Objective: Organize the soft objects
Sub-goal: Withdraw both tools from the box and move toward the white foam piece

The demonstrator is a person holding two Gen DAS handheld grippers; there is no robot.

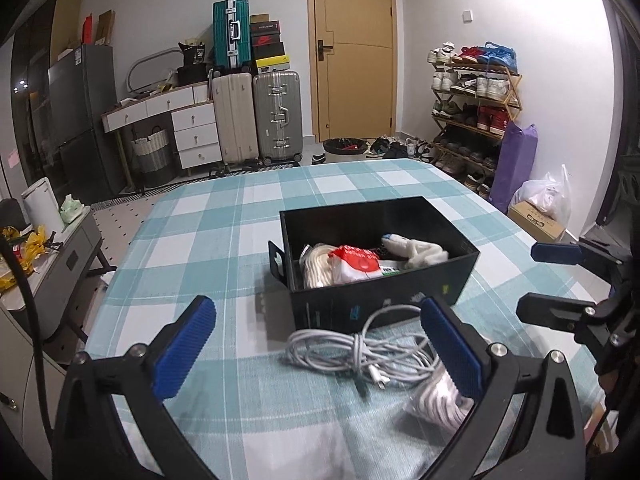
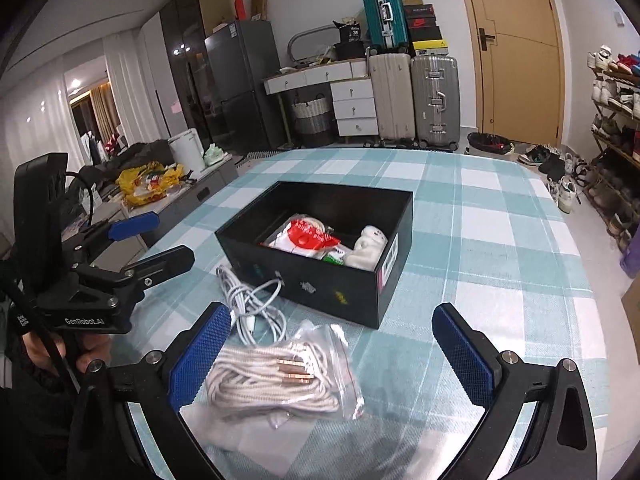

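Black box half filled, two soft bundles waiting outside it on the checked cloth.

Both claws stood wide and empty: the left gripper (image 1: 316, 350) framed the white cable (image 1: 352, 350) at lower centre, the right gripper (image 2: 332, 354) framed the bagged rope (image 2: 280, 380) (clear zip bag, copper ends showing). Each bundle lay just beside the black box (image 2: 320, 280), probably staged for a short lift in among the packet (image 2: 308, 236) and plush toy (image 2: 368, 250) already inside.
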